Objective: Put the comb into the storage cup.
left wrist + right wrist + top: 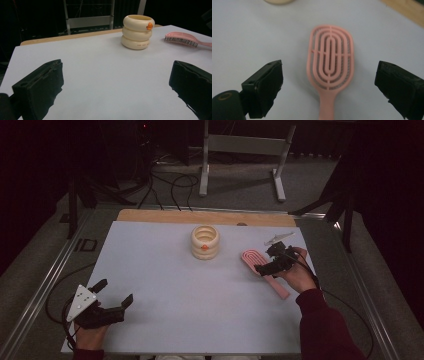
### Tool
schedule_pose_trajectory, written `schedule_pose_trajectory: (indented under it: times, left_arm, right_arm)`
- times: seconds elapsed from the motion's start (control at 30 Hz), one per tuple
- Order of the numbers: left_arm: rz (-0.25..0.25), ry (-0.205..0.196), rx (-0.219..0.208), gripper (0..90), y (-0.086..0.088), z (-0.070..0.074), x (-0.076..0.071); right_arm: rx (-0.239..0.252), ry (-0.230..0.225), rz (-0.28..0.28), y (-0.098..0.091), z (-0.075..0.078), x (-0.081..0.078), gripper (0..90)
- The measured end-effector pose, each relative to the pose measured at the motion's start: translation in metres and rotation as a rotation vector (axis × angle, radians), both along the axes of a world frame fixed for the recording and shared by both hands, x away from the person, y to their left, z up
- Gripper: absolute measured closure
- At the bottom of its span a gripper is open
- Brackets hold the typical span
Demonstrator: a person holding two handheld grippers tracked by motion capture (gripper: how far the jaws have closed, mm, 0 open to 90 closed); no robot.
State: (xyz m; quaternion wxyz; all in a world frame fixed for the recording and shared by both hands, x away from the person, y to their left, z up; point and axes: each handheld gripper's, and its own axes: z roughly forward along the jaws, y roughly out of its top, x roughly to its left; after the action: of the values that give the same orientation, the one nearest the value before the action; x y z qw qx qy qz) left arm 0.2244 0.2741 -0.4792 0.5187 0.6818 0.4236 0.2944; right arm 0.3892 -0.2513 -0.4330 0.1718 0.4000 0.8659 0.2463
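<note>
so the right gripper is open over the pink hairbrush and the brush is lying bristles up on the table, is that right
Not quite. The right gripper is open over the pink hairbrush, but the brush lies bristles down: the right gripper view shows its vented back facing up, and the left gripper view shows the bristles against the table.

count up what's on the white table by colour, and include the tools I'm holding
Pink: 1, the hairbrush
Cream: 1, the ringed holder
Black: 2, the left tool and the right tool, both open
Total: 4

Right claw (266, 261) over pink hairbrush (251, 258)
</note>
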Motion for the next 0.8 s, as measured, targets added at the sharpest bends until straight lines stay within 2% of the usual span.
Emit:
schedule_pose_trajectory:
  times: [0.17, 0.33, 0.4, 0.5, 0.57, 0.8]
  left_arm:
    - [0.001, 0.000, 0.000, 0.2, 0.001, 0.000, 0.000]
    - [0.000, 0.001, 0.000, 0.2, 0.000, 0.000, 0.000]
    - [0.000, 0.001, -0.001, 0.2, 0.000, 0.000, 0.000]
    - [0.000, 0.001, -0.001, 0.2, 0.000, 0.000, 0.000]
    - [0.000, 0.001, -0.001, 0.2, 0.000, 0.000, 0.000]
    - [-0.001, 0.001, 0.000, 0.2, 0.000, 0.000, 0.000]
  right_arm:
    - [-0.026, 0.059, -0.011, -0.003, -0.011, 0.006, 8.4]
    - [-0.045, 0.083, -0.016, -0.005, -0.018, 0.009, 8.4]
    - [-0.054, 0.110, -0.026, -0.007, -0.023, 0.011, 9.3]
    - [-0.058, 0.118, -0.024, -0.008, -0.024, 0.012, 9.4]
    - [-0.069, 0.145, -0.029, -0.008, -0.030, 0.014, 11.9]
    - [-0.099, 0.220, -0.041, -0.014, -0.046, 0.017, 11.8]
